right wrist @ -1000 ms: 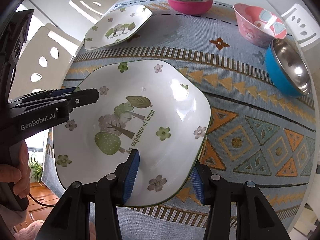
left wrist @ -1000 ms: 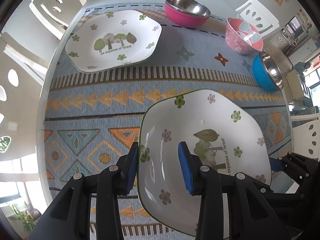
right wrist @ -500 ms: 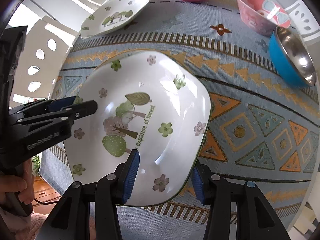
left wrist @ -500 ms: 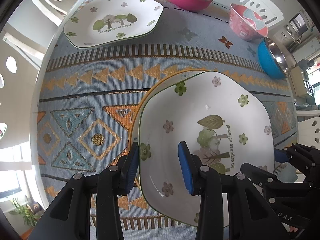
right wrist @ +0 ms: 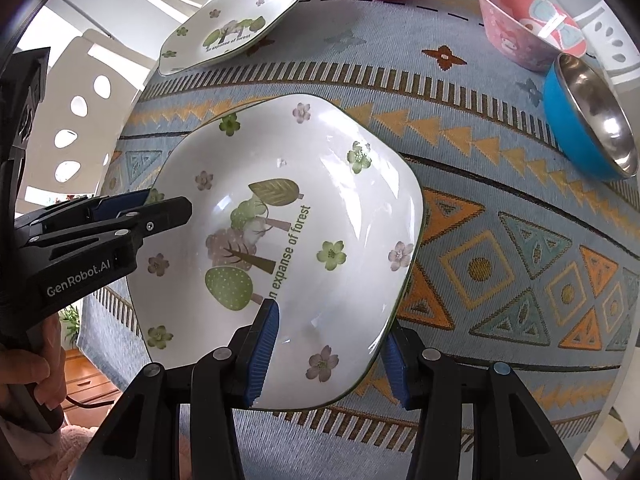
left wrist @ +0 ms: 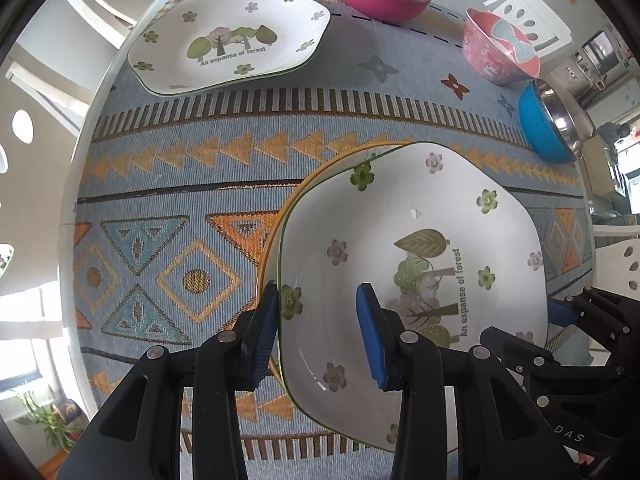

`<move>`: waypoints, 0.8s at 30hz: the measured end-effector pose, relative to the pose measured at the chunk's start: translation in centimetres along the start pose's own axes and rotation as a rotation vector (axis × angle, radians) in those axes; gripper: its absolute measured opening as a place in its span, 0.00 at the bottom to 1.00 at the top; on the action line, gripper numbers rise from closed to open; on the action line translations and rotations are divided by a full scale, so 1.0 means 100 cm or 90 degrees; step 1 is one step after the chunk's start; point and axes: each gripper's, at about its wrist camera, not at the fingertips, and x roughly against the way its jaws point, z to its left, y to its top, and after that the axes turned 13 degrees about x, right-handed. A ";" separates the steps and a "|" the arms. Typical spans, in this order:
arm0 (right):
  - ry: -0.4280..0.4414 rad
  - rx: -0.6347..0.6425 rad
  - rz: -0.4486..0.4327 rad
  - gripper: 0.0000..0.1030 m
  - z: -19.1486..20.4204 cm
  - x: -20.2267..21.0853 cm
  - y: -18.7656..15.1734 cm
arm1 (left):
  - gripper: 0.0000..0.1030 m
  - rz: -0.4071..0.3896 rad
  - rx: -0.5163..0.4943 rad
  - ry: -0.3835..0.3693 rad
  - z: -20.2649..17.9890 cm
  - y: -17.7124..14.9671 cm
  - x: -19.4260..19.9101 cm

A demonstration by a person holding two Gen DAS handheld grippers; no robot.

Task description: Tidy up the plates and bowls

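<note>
Left tongs [left wrist: 318,330]: clamped on forest plate [left wrist: 420,264] rim | Right tongs [right wrist: 328,354]: clamped on opposite rim | Plate: tilted above desk [left wrist: 168,184]

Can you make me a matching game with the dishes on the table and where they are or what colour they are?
Things:
1. held plate
2. far plate
3. bow bowl
4. steel-lined bowl at the right edge

Matches:
A. blue outside
B. pink with a bow picture
C. gripped by both claws
D. lying alone at the far left

Pairs: 1-C, 2-D, 3-B, 4-A
</note>
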 end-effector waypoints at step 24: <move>0.040 0.036 0.098 0.48 0.006 -0.022 0.020 | 0.35 0.000 0.027 0.057 -0.001 0.007 0.004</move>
